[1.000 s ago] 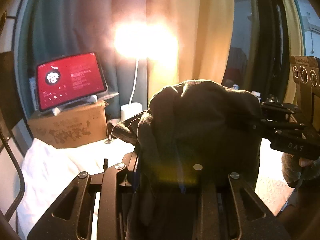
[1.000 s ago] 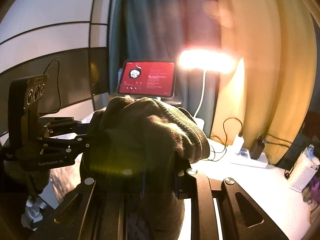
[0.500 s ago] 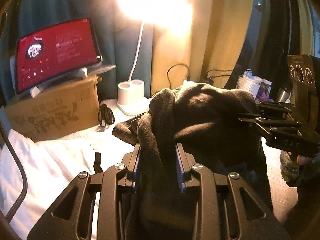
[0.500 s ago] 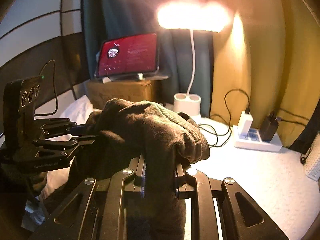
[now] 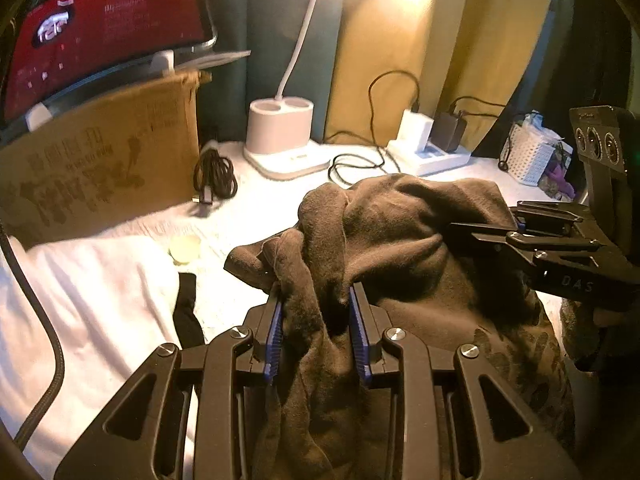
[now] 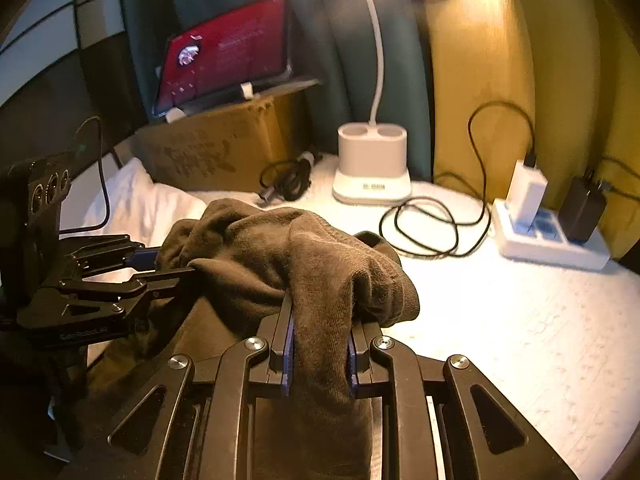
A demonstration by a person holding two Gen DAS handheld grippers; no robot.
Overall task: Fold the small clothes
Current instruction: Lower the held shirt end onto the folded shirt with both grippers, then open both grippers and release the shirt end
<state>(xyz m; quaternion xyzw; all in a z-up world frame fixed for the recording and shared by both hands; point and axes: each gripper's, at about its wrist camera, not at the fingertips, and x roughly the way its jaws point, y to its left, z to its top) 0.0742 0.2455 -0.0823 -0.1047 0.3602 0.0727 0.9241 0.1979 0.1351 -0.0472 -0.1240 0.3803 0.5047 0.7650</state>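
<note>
Brown garment point(image 5: 400, 240), "DAS"-marked right gripper point(image 5: 486, 236)

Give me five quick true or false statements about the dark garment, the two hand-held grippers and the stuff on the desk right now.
1. Both the left hand-held gripper and the right hand-held gripper clamp the dark garment. True.
2. The tablet screen is blue. False: it glows red.
3. The tablet sits on a cardboard box. True.
4. The lamp base is black. False: it is white.
5. The power strip has nothing plugged in. False: two adapters are plugged in.
</note>
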